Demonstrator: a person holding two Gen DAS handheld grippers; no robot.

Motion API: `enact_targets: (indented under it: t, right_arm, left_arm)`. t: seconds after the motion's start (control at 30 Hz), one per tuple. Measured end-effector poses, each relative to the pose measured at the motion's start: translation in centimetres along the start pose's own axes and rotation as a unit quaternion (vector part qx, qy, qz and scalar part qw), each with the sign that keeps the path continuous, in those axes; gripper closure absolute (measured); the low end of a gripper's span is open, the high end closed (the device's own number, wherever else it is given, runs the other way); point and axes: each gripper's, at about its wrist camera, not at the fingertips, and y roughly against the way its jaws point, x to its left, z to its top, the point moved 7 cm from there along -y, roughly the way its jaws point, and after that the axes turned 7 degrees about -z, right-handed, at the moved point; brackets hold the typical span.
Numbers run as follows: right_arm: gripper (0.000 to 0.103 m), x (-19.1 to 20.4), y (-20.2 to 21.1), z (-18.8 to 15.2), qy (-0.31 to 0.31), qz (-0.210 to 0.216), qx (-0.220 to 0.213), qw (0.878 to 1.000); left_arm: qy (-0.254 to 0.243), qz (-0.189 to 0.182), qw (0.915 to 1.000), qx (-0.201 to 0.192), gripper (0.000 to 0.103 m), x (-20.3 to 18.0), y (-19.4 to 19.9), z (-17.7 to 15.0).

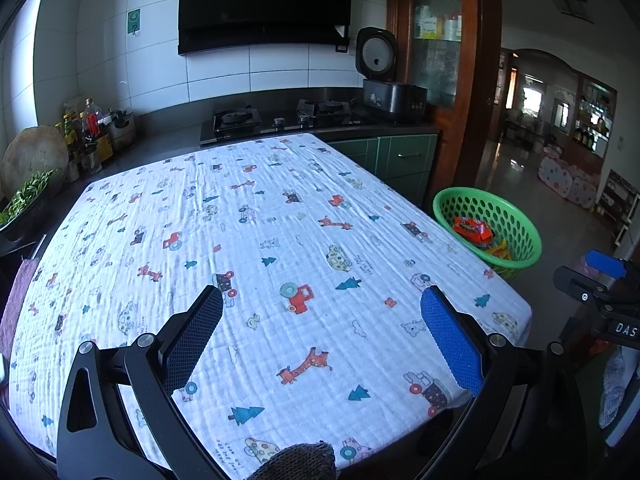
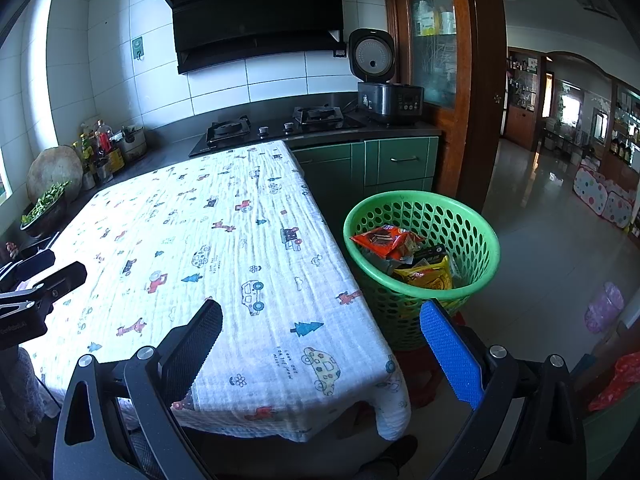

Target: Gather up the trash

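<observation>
A green perforated basket [image 2: 476, 232] stands on the floor beside the table's right edge; it is smaller in the left wrist view, green basket [image 1: 520, 224]. Inside lie an orange snack wrapper [image 2: 384, 242], a yellow wrapper [image 2: 430, 276] and a dark packet [image 2: 430, 252]. My left gripper [image 1: 322, 304] hovers open over the printed tablecloth [image 1: 260, 240] with nothing between its fingers. My right gripper [image 2: 320, 316] is open and empty at the table's near right corner, short of the basket. The right gripper's body [image 1: 600, 284] shows at the left view's right edge.
The table carries a white cloth [image 2: 208, 248] printed with cars and giraffes. Behind it are a dark counter, a gas hob [image 2: 276, 124], a rice cooker [image 2: 384, 88], bottles [image 2: 100, 144] and a bowl of greens [image 2: 44, 204]. Open tiled floor [image 2: 552, 240] stretches right of the basket.
</observation>
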Motion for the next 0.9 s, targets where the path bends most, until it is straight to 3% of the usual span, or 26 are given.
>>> enact_targets:
  t: [0.9]
  right_arm:
    - [0.007,0.17,-0.19,-0.26,0.0,0.005,0.002,1.0]
  left_arm:
    - [0.0,-0.001,1.0,0.0,0.005,-0.2,-0.18,-0.05]
